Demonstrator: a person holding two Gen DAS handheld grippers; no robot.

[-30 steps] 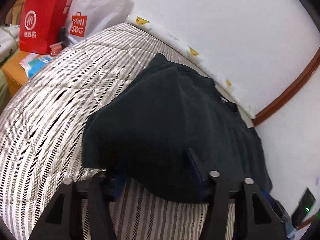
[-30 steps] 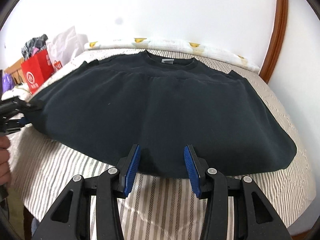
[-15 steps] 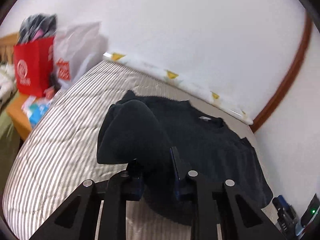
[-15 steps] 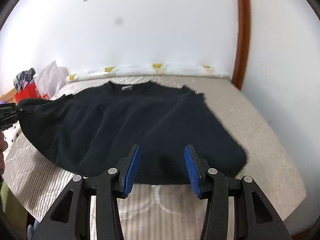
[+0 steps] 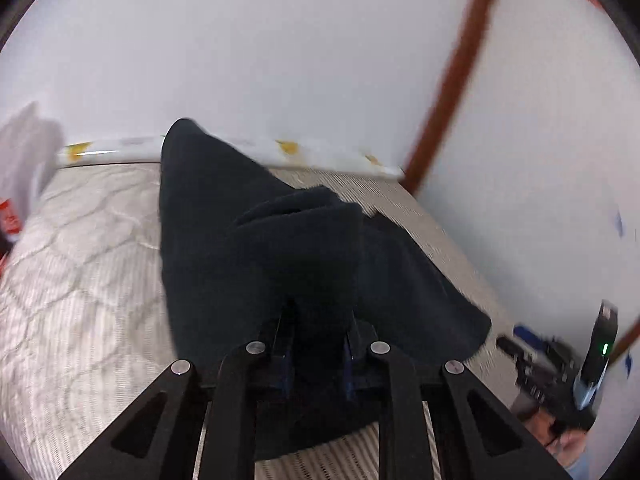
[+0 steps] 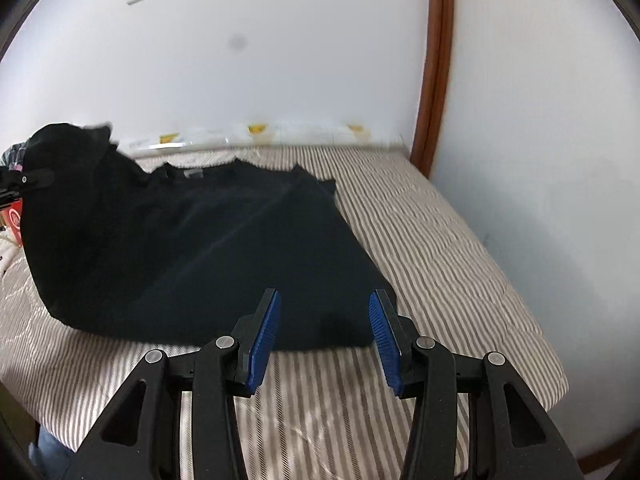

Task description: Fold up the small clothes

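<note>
A black sweatshirt lies on the striped bed with its neck toward the wall. Its left side is lifted and draped toward the middle. My left gripper pinches a thick bunch of that black cloth; its jaws are still closing on it. In the right wrist view the left gripper shows at the left edge, under the raised cloth. My right gripper hovers open just in front of the sweatshirt's near hem, its blue pads apart with nothing gripped.
A white wall and a brown wooden trim stand behind the bed. A white bolster with yellow prints lines the wall. A red bag sits off the left side. Bare striped mattress lies on both sides of the garment.
The left gripper has shut on the sweatshirt's left edge, risen and swung it over toward the right. The right gripper has slid right along the near hem, still open.
</note>
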